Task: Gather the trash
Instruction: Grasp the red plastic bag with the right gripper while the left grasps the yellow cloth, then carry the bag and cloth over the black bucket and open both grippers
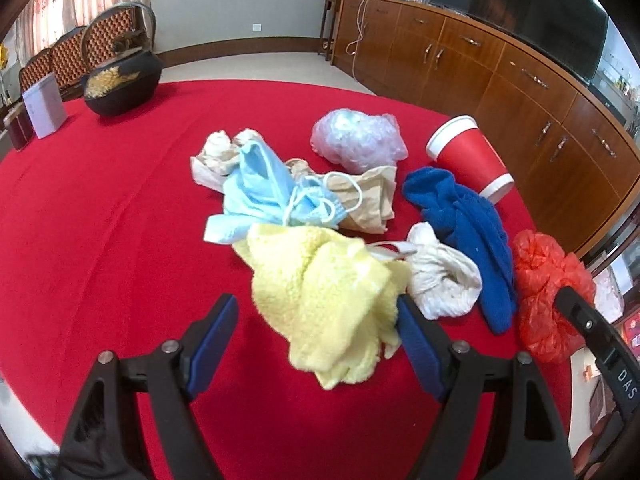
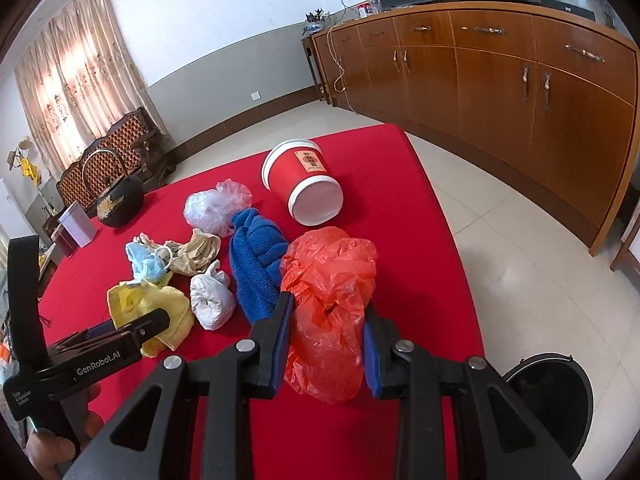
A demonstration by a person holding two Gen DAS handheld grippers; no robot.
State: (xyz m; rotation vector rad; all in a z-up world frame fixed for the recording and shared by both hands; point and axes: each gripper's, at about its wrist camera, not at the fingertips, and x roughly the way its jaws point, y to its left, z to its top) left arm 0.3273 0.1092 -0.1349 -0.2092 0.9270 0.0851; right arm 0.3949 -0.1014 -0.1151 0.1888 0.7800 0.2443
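Two grippers at work. Right gripper [image 2: 326, 344] jaws clamped on crumpled orange-red plastic bag [image 2: 328, 300] at the red-clothed bench [image 2: 420, 200] edge; lift it clear, carry toward the dark round bin [image 2: 560, 396] on the floor. Left gripper [image 1: 316, 344] jaws spread around fluffy yellow cloth [image 1: 324, 300], not pinching. Blue towel [image 2: 256, 264] beside the bag could snag.

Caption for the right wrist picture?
Right gripper squeezing a red bag above the red table.

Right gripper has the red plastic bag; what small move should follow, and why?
Probably carry it toward the black bin beside the table: the right gripper is shut on the red plastic bag, while the left gripper stands open around the yellow cloth.
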